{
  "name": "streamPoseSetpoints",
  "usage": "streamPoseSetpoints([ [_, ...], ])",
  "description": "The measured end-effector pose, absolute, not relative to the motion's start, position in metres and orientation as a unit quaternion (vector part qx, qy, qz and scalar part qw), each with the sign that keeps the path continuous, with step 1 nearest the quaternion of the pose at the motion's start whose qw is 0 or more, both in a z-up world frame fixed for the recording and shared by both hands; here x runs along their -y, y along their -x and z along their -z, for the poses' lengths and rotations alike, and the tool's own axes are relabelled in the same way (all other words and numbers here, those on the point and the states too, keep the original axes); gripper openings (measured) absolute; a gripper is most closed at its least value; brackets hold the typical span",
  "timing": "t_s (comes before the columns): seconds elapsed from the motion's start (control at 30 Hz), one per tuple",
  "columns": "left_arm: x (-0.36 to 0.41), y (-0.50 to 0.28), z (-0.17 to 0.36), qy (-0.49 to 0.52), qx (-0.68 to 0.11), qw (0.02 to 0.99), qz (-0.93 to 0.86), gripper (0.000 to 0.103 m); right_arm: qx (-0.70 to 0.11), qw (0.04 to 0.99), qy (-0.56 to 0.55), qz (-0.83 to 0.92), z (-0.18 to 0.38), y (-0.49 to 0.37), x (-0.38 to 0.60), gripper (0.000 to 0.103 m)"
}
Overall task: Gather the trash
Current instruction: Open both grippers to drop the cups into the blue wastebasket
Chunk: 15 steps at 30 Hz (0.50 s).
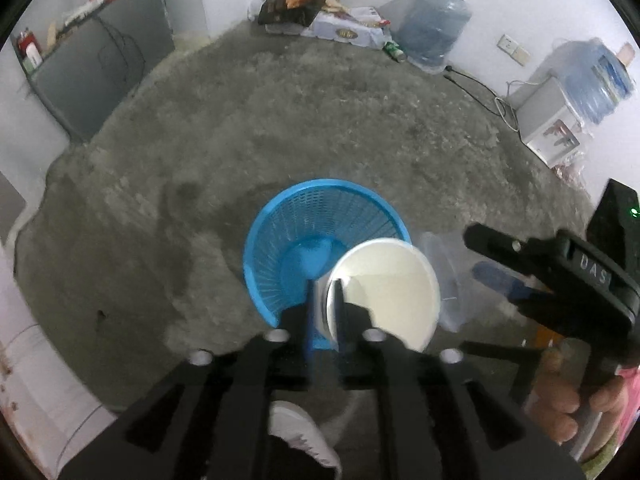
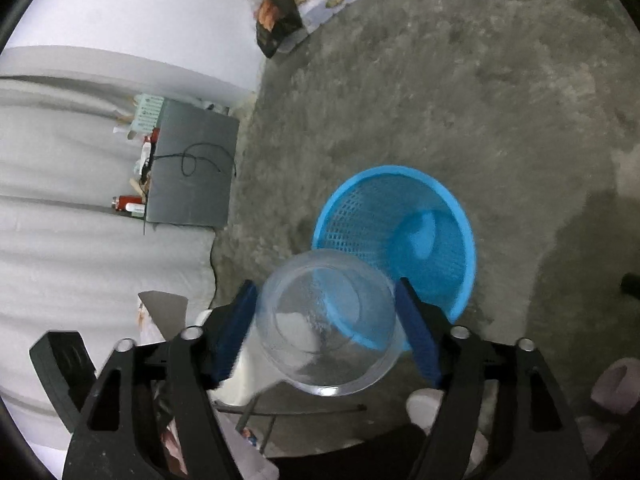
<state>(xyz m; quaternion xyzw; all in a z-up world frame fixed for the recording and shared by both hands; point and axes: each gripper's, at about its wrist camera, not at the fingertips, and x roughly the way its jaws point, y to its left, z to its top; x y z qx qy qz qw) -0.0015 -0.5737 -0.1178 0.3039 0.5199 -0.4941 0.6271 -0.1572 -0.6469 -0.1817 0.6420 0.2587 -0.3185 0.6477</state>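
Note:
A blue mesh waste basket [image 1: 316, 236] stands on the concrete floor; it also shows in the right wrist view [image 2: 404, 228]. My left gripper [image 1: 326, 300] is shut on the rim of a white paper cup [image 1: 388, 292], held above the basket's near right edge. My right gripper [image 2: 326, 320] is shut on a clear plastic cup [image 2: 328, 320], its blue fingers [image 2: 416, 332] on both sides, above the basket's near left rim. The clear cup [image 1: 446, 280] and right gripper [image 1: 520, 276] show at the right of the left wrist view.
A grey cabinet [image 1: 92, 72] stands at the left wall. Boxes and bags [image 1: 320, 16] and water jugs [image 1: 434, 24] line the far wall. A white appliance [image 1: 550, 124] with a cable is at right. My white shoe [image 1: 304, 436] is below.

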Motion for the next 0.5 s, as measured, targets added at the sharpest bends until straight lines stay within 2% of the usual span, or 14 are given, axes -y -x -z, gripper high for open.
streamPoseSetpoints([
  [0.03,0.576,-0.002,0.122,-0.302,-0.524,0.630,0.487,0.040,-0.267,0.642,-0.641,0.326,0.187,0.154,0.650,0.079],
  [0.07,0.576,-0.004,0.124,-0.300,-0.526,0.632,0.484,0.047,-0.275,0.639,-0.637,0.332,0.188,0.153,0.649,0.079],
  [0.17,0.573,-0.008,0.122,-0.289,-0.528,0.640,0.478,0.053,-0.292,0.636,-0.624,0.346,0.190,0.150,0.648,0.079],
  [0.3,0.561,-0.005,0.104,-0.280,-0.513,0.642,0.496,0.060,-0.277,0.650,-0.612,0.356,0.178,0.158,0.633,0.079],
  [0.5,0.529,-0.005,0.052,-0.243,-0.475,0.647,0.545,0.069,-0.272,0.696,-0.539,0.388,0.129,0.166,0.593,0.079],
])
